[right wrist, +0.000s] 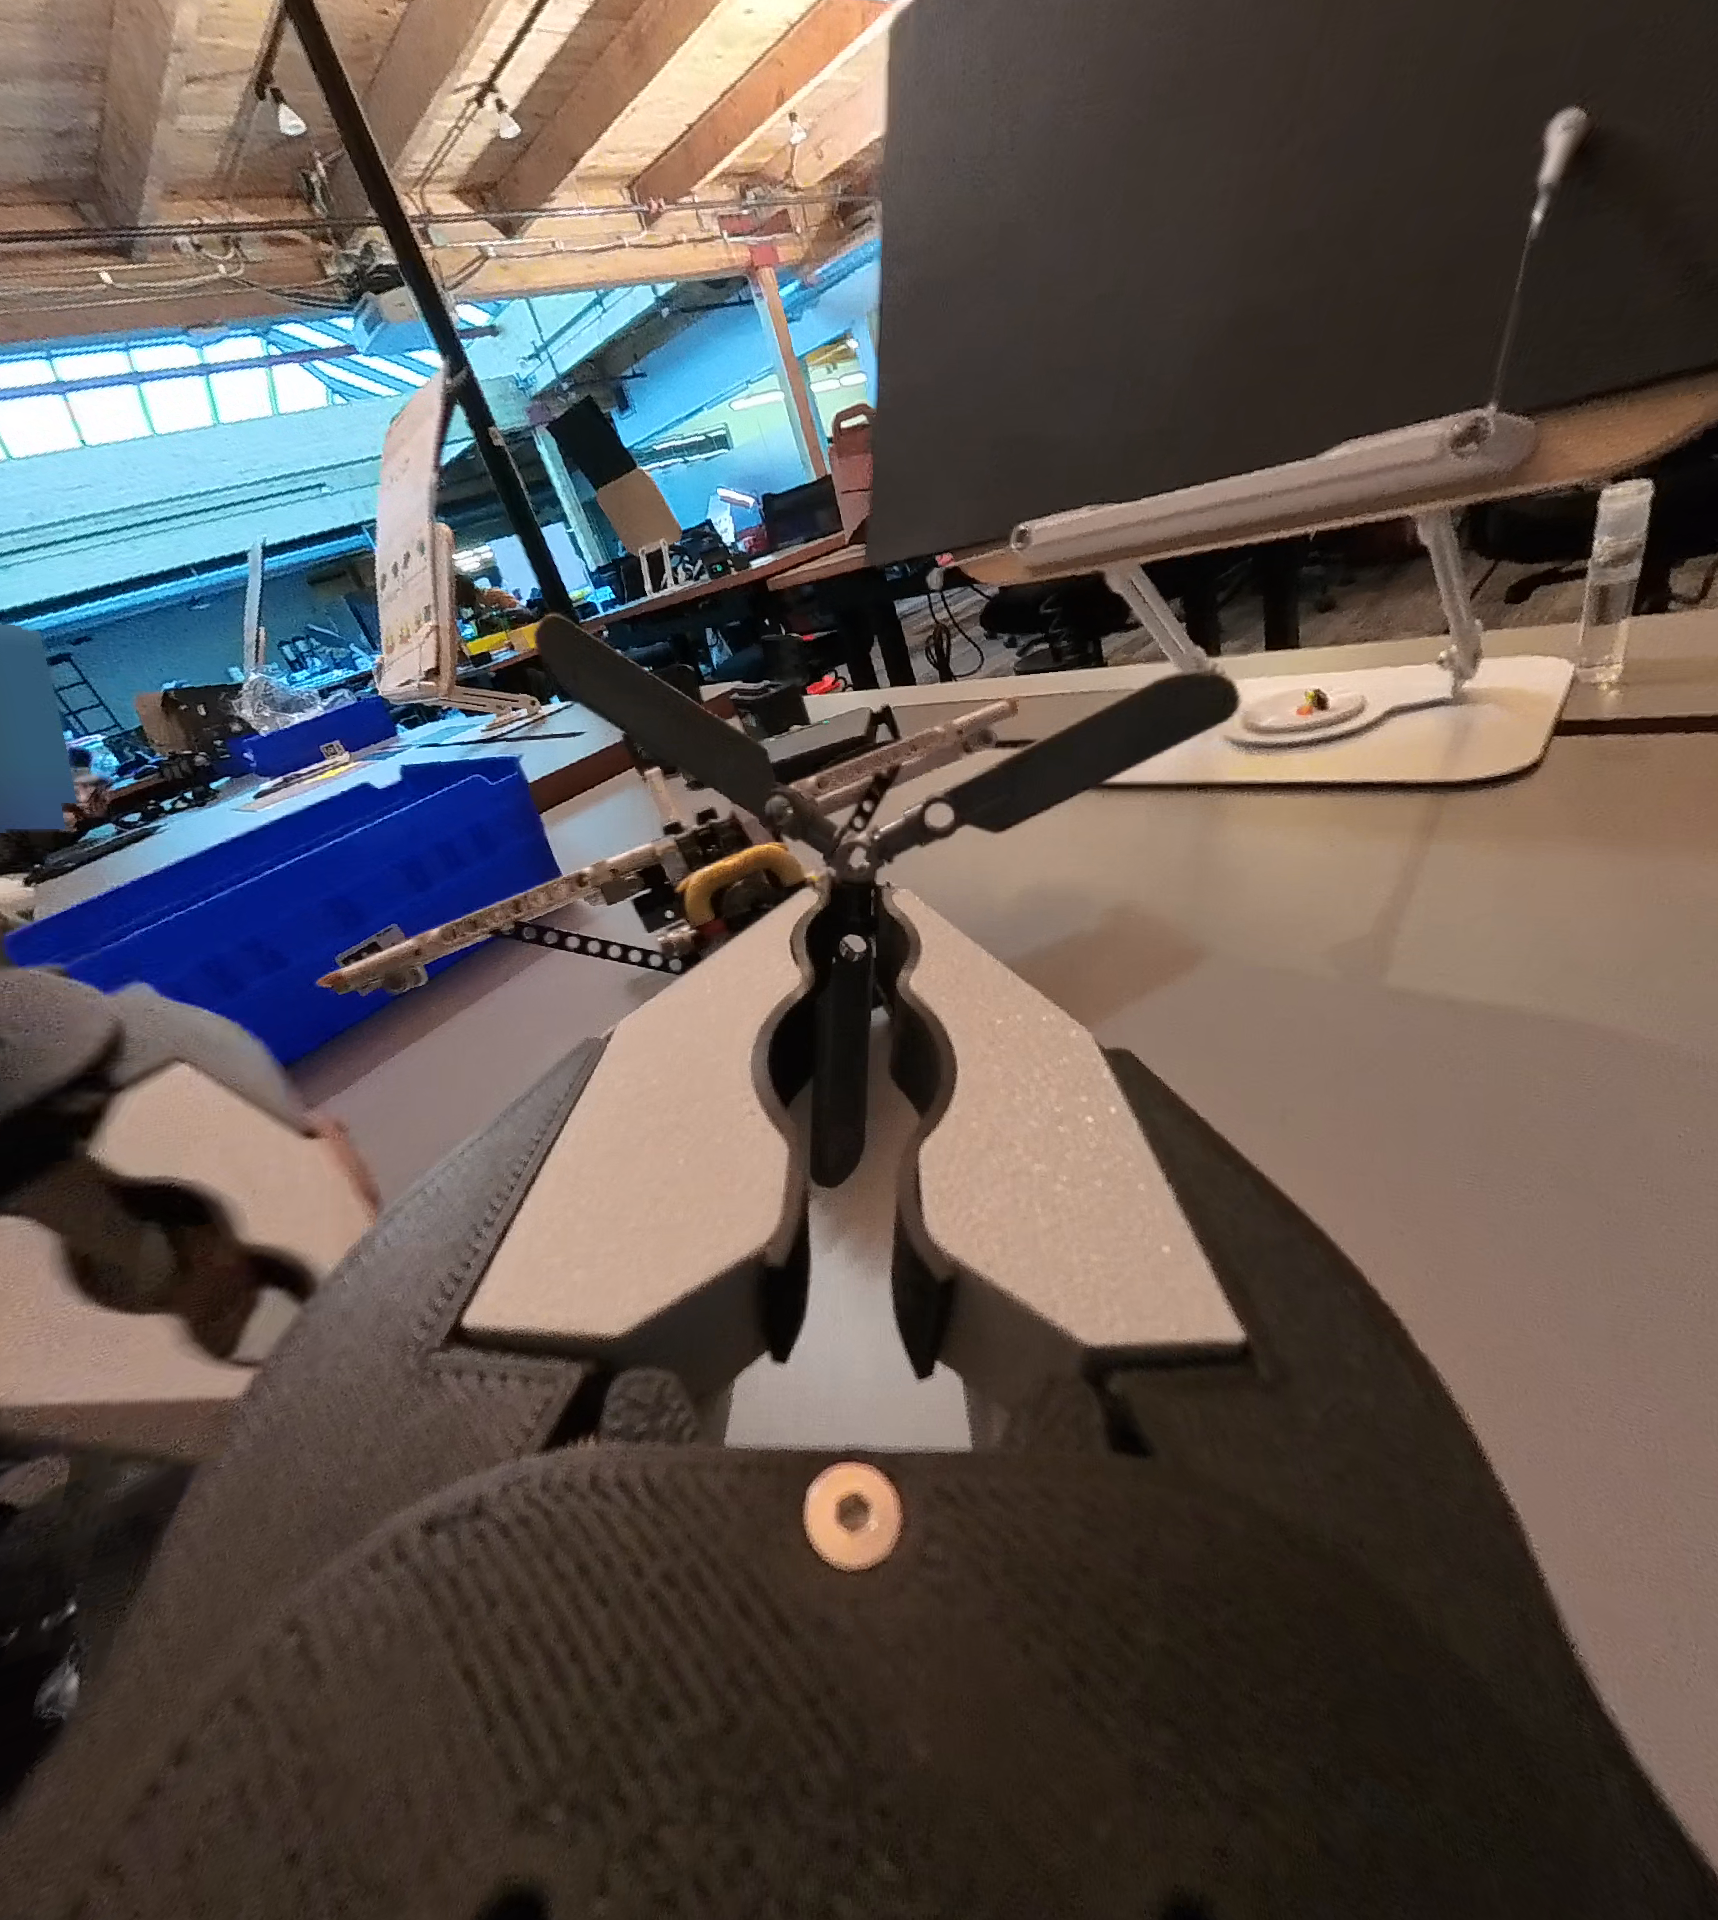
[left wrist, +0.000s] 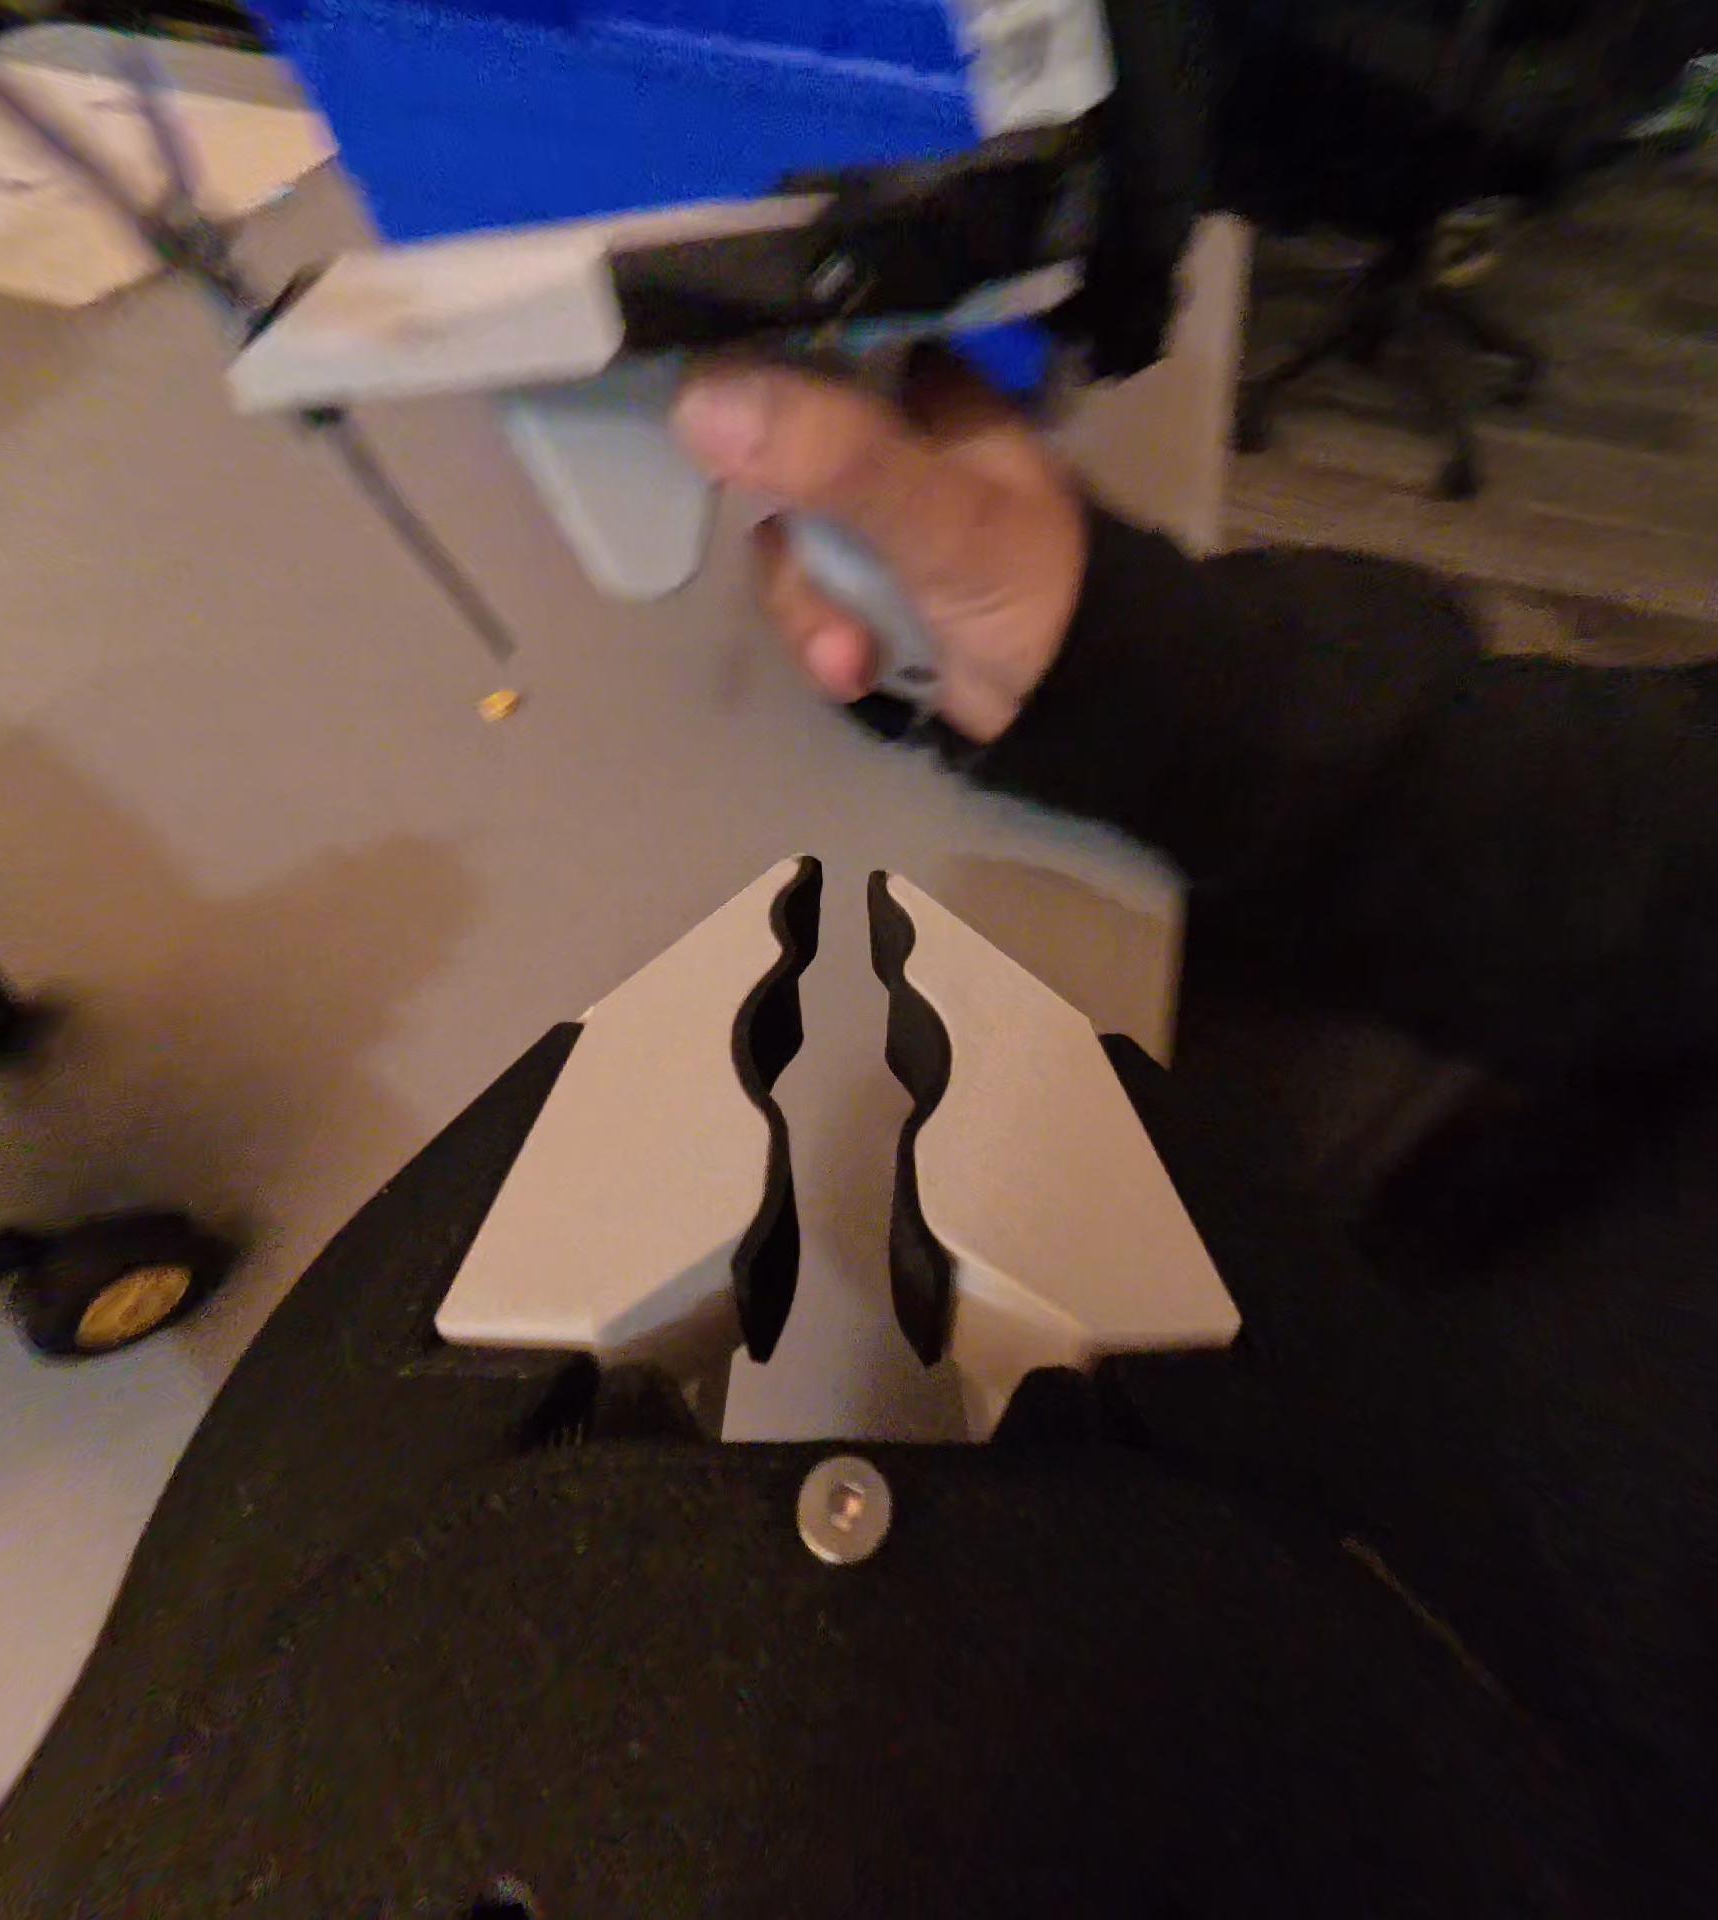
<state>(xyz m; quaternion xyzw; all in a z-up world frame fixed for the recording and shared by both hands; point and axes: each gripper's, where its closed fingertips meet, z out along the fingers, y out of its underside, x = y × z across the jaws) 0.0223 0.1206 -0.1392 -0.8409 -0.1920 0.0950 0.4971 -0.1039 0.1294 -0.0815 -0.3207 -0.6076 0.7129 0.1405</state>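
Fingers of the right gripper are clenched on a black rotor blade that runs back between the two pads, both pressing its sides. That blade belongs to a toy helicopter built of pale and black perforated beams with a yellow curved piece, held just ahead of the fingertips; two more black blades fan up and out from the hub above them. Behind the model on the left sits a blue bin on the pale counter. Farther right stands a large dark screen on a silver stand with a white base, and a small clear block stands beside it. At the left edge the other gripper shows, blurred.

Left gripper is nearly closed, a narrow slit between its black pads, with nothing in it. It points down over the floor. Ahead of it a person's hand in a dark sleeve grips a grey handle, blurred. A small yellow bit lies on the floor, and a black wheel with a yellow hub sits at the left. The blue bin and the counter edge appear at the top.
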